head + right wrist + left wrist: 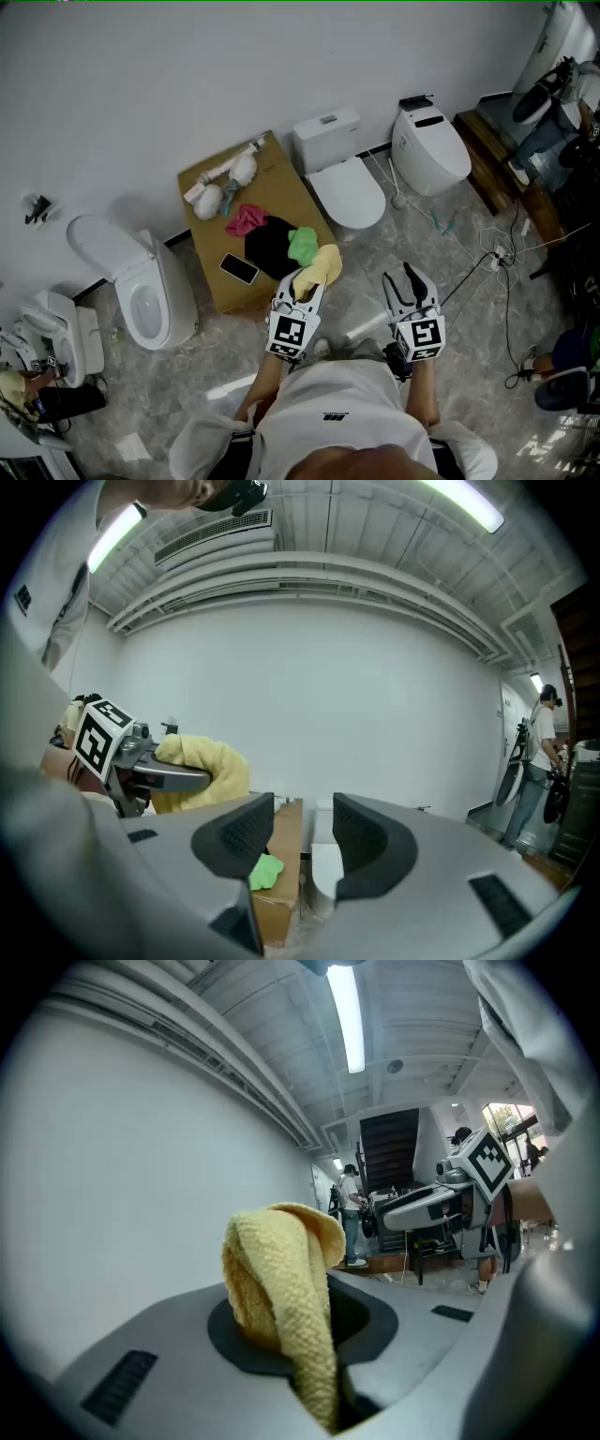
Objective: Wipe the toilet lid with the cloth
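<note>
A yellow cloth [322,266] hangs from my left gripper [302,287], which is shut on it above the near edge of the cardboard box. In the left gripper view the yellow cloth [281,1283] bulges out between the jaws. My right gripper [411,279] stands open and empty over the floor, to the right of the left one. The white toilet with its lid down [346,192] stands beyond both grippers, against the wall. In the right gripper view that toilet [326,862] shows through the gap between the open jaws, and the left gripper [159,776] with the cloth [214,772] is at left.
A cardboard box [281,183] holds pink [246,219], black [270,246] and green [302,245] cloths, a phone [239,268] and white bottles [225,183]. An open toilet [141,286] stands at left, a closed one [429,145] at right. Cables [492,258] lie on the floor.
</note>
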Tool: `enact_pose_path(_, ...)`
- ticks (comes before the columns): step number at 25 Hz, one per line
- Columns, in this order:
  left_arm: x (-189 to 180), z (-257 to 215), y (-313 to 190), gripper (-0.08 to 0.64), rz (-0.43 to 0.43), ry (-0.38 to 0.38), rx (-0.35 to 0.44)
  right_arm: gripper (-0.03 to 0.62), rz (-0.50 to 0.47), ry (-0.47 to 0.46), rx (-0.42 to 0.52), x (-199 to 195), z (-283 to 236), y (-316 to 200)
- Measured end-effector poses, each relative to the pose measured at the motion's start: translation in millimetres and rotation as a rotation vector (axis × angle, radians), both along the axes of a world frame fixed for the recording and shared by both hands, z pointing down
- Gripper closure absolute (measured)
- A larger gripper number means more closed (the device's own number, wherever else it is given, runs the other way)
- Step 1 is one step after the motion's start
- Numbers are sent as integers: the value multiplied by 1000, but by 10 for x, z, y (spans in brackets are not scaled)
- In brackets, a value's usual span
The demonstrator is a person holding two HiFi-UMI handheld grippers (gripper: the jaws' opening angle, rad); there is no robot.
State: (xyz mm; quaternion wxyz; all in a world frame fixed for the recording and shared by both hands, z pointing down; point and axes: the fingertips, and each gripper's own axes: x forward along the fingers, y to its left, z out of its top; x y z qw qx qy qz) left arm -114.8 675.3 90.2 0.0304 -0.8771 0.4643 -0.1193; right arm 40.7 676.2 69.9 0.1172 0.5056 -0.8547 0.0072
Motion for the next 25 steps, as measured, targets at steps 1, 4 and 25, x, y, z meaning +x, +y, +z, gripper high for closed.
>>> enact_pose_path(1, -12, 18, -6, 485, 2, 2, 0, 379, 6, -3, 0, -7, 17, 0)
enact_pose_path(4, -40, 69, -33, 485, 9, 9, -1, 379, 27, -18, -2, -22, 72, -11)
enact_pose_path(25, 239, 247, -976, 485, 23, 23, -16, 379, 37, -19, -15, 161, 288, -931)
